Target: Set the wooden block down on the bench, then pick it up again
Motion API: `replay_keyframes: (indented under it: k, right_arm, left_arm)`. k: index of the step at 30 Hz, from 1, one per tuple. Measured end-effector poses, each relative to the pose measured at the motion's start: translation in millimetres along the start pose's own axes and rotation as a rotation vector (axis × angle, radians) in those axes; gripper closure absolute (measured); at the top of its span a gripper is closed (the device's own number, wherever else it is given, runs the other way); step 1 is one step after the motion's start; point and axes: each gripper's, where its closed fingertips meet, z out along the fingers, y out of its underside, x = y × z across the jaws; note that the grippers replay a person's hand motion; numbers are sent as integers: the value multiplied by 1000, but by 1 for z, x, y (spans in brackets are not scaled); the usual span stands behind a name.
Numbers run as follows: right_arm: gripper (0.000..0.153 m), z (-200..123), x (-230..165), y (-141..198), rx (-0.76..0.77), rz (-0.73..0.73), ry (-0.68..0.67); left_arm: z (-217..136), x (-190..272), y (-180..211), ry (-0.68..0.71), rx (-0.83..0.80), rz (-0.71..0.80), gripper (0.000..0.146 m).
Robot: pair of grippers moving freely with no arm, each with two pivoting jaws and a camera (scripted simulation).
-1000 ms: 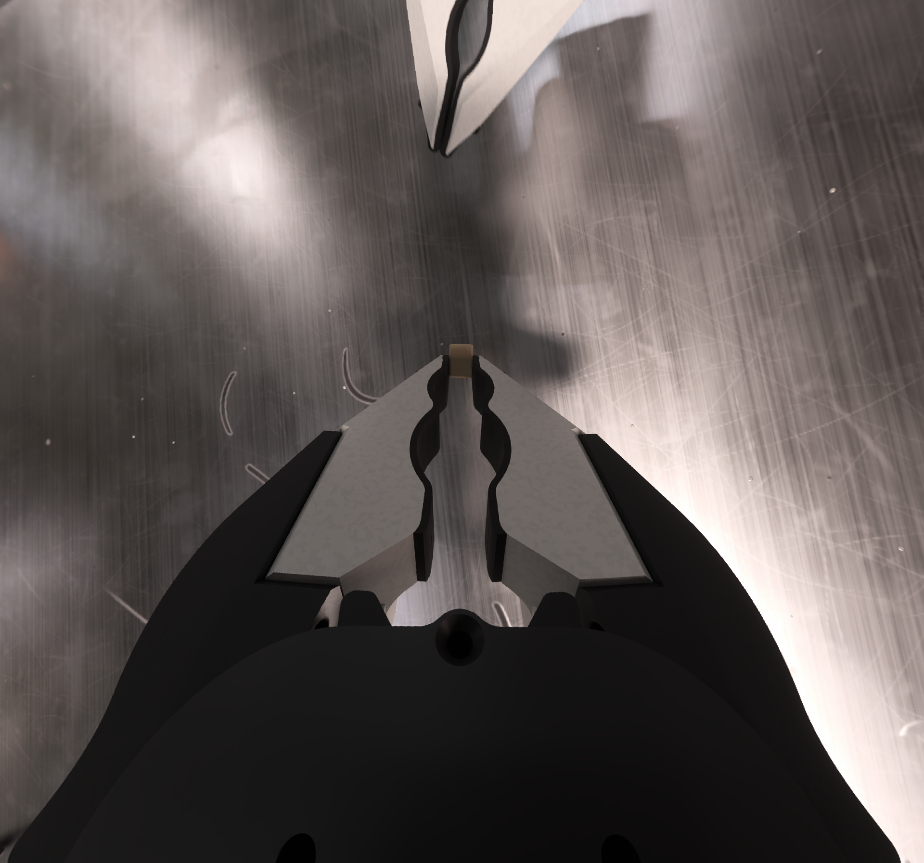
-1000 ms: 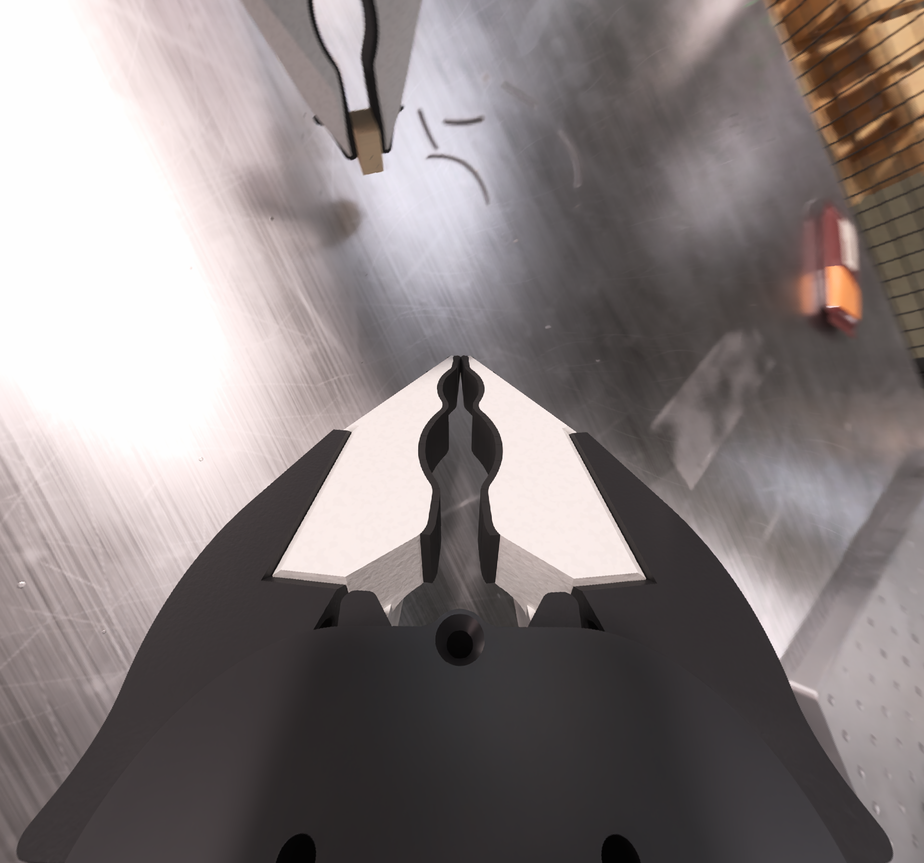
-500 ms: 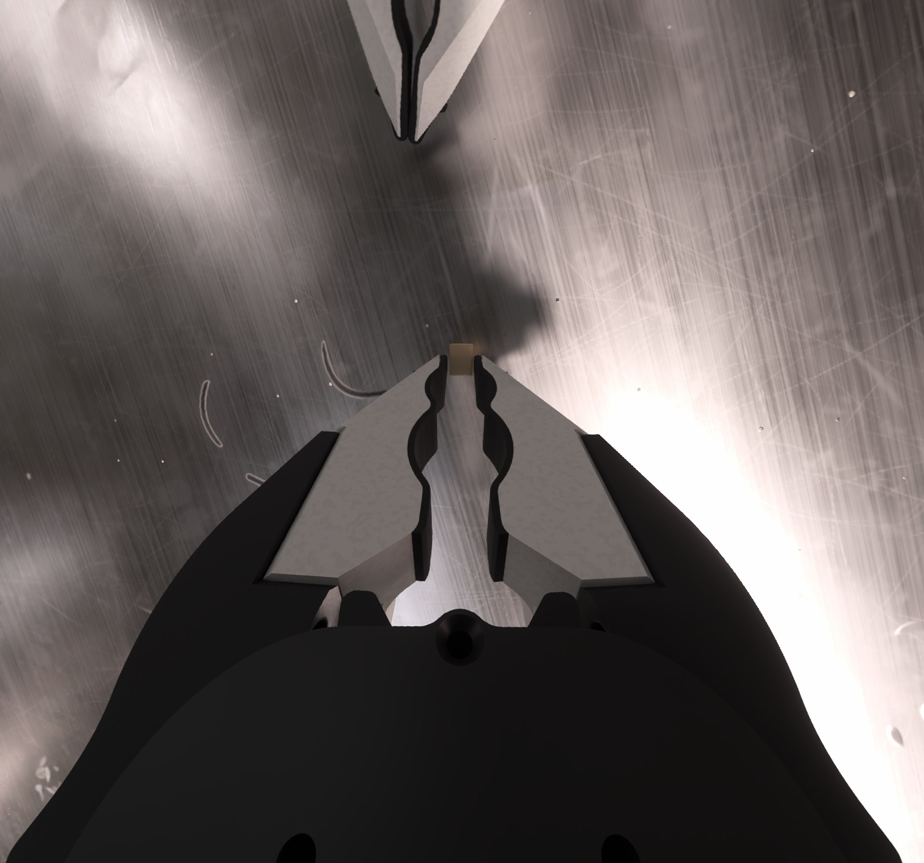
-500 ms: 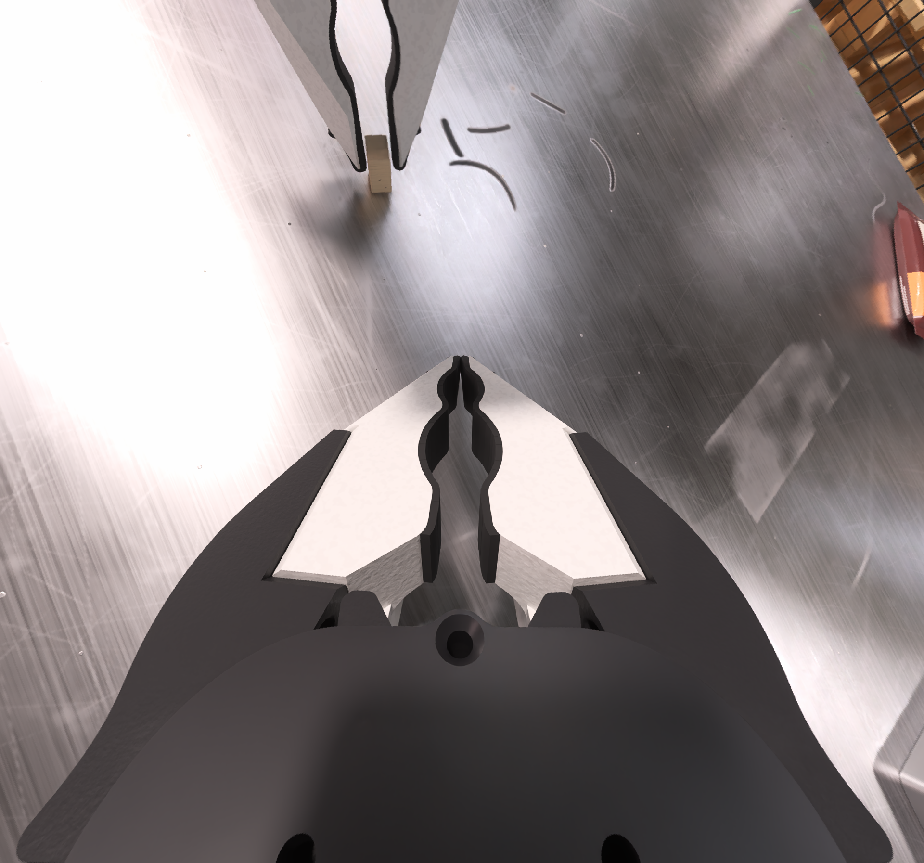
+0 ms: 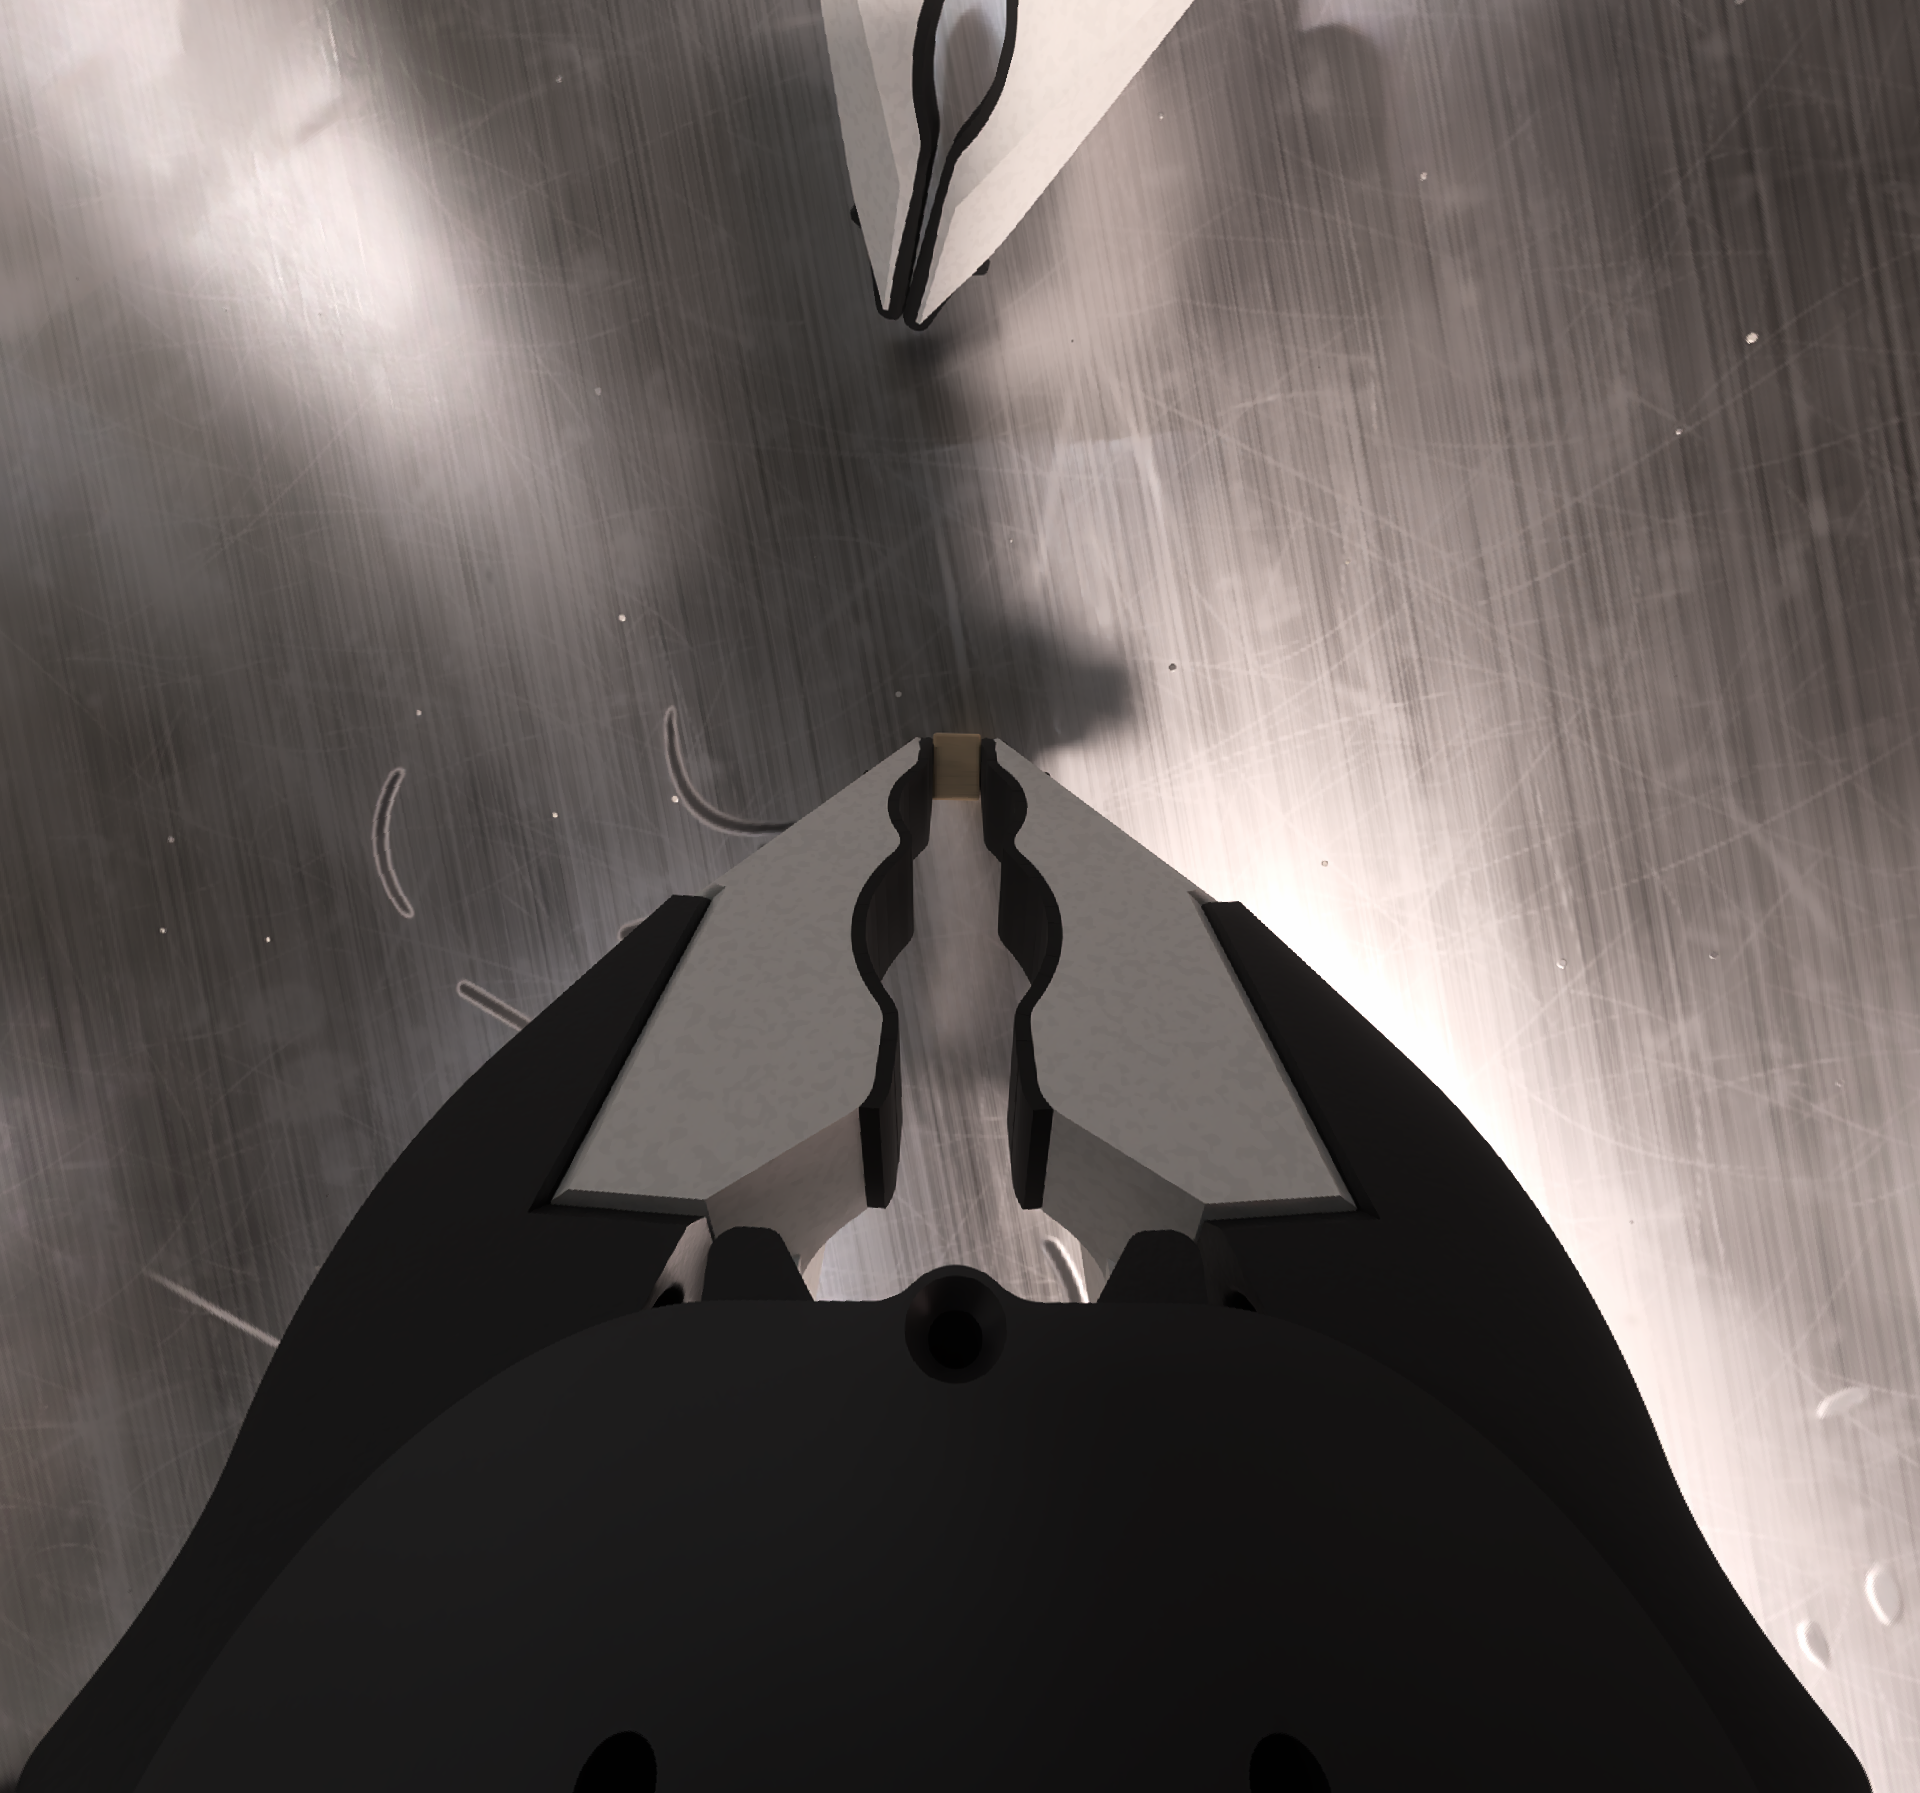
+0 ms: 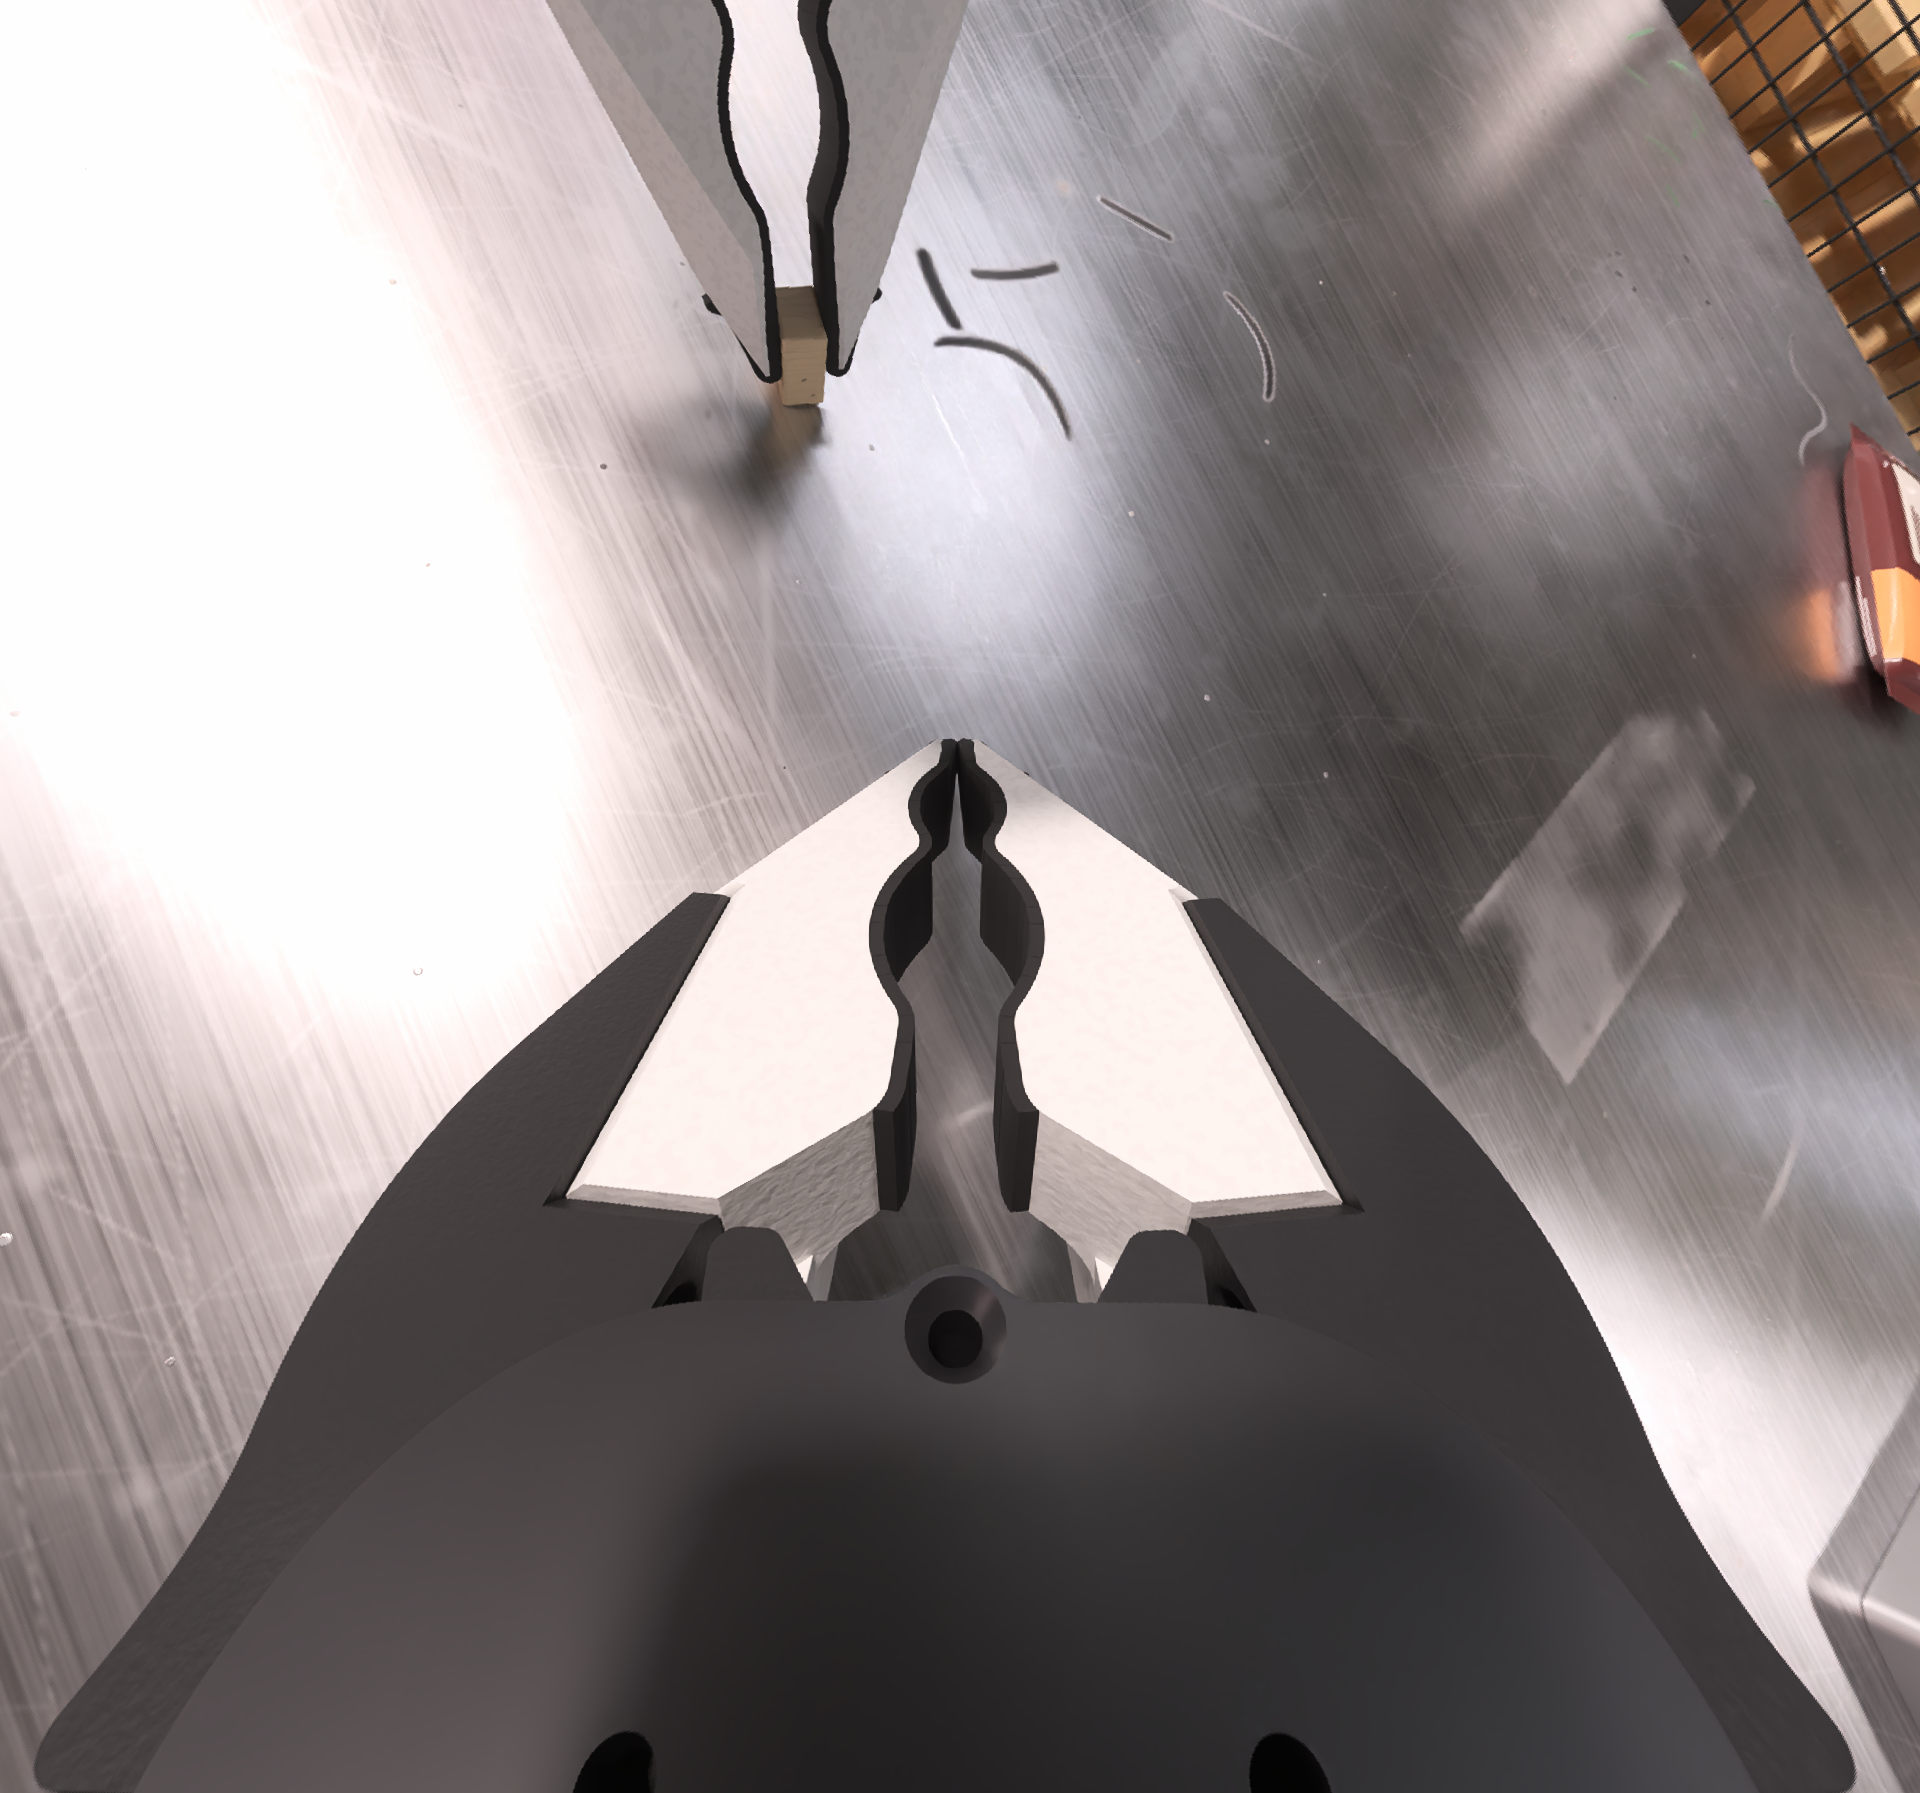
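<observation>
A small pale wooden block (image 5: 957,765) sits pinched between the tips of my left gripper (image 5: 958,751). In the right wrist view the block (image 6: 798,361) hangs from that gripper (image 6: 798,353), its lower end at or just above the brushed metal bench (image 6: 1247,548); I cannot tell whether it touches. My right gripper (image 6: 958,748) is shut and empty, apart from the block and facing it. It also shows in the left wrist view (image 5: 902,315), tips together above the bench (image 5: 1455,600).
A red and orange box (image 6: 1886,580) lies near the bench's right edge. A wire mesh fence (image 6: 1808,70) with wooden crates behind it stands at the upper right. Dark curved scratches (image 6: 997,330) mark the bench beside the block. A grey perforated plate corner (image 6: 1870,1577) shows at lower right.
My left gripper has come lower with the block, whose lower end now sits close over its reflection on the bench. The right gripper's view has shifted a little; it stays shut.
</observation>
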Motion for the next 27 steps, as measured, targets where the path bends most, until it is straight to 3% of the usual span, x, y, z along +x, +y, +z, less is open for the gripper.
replay_keyframes:
  k: [20, 27]
  right_arm:
    - [153, 0, 0, 0, 1, 7, 3]
    - [153, 0, 0, 0, -5, -26, 31]
  left_arm:
    - [-2, -1, 2, -29, -23, -26, 138]
    - [-66, 27, 0, -165, 88, -107, 138]
